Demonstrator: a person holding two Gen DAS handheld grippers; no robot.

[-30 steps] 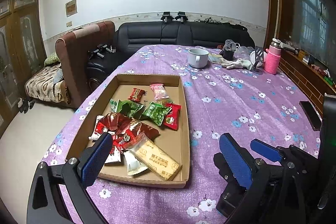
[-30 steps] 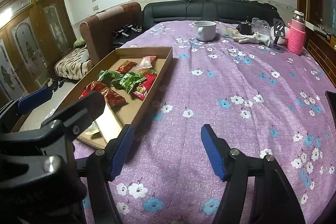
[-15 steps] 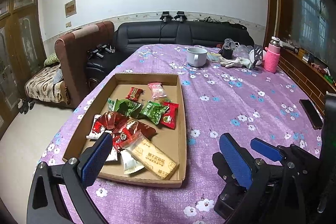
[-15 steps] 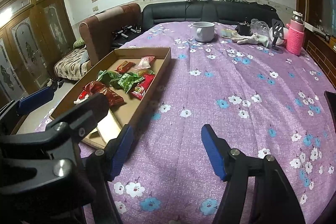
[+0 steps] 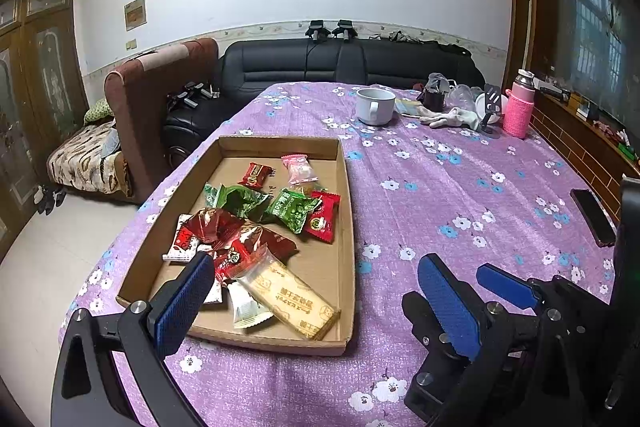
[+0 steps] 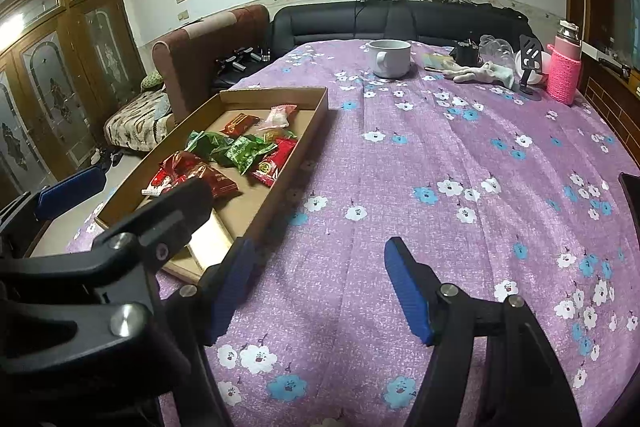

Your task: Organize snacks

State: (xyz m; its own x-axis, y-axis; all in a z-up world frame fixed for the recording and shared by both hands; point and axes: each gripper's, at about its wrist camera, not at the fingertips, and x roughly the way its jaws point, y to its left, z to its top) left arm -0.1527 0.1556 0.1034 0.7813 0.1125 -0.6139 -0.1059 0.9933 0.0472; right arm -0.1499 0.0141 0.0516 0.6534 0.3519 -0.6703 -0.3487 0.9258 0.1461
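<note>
Both wrist cameras have drawn back and up a little over the last second, so the shallow brown cardboard tray (image 5: 345,187) sits slightly farther off than before, with nothing inside it disturbed. At the left of the scene the left gripper (image 5: 316,301) hovers over the tray's near edge with its blue-padded fingers (image 5: 182,303) spread wide apart and nothing between them. Inside the tray lie all the snacks: a long clear-wrapped beige wafer bar (image 5: 290,297) at the near end, a crumpled shiny red foil packet (image 5: 224,229) beside it, green pea-snack packets (image 5: 294,209) in the middle, and a small pink sweet wrapper (image 5: 299,169) at the far end. To the right, over the bare purple flowered tablecloth (image 6: 460,155), the right gripper (image 6: 316,287) also hangs with its jaws apart and empty, well clear of the tray. Far across the table stand a white ceramic mug (image 6: 390,58) and, at the far right, a pink knitted-sleeve flask (image 6: 565,73). Judging from this, the risk lies in the pile: the packets overlap, so a closing grip may catch two at once or let slick foil slide out. A low approach could also snag the tray's light wall and shove it toward the table's left edge.
</note>
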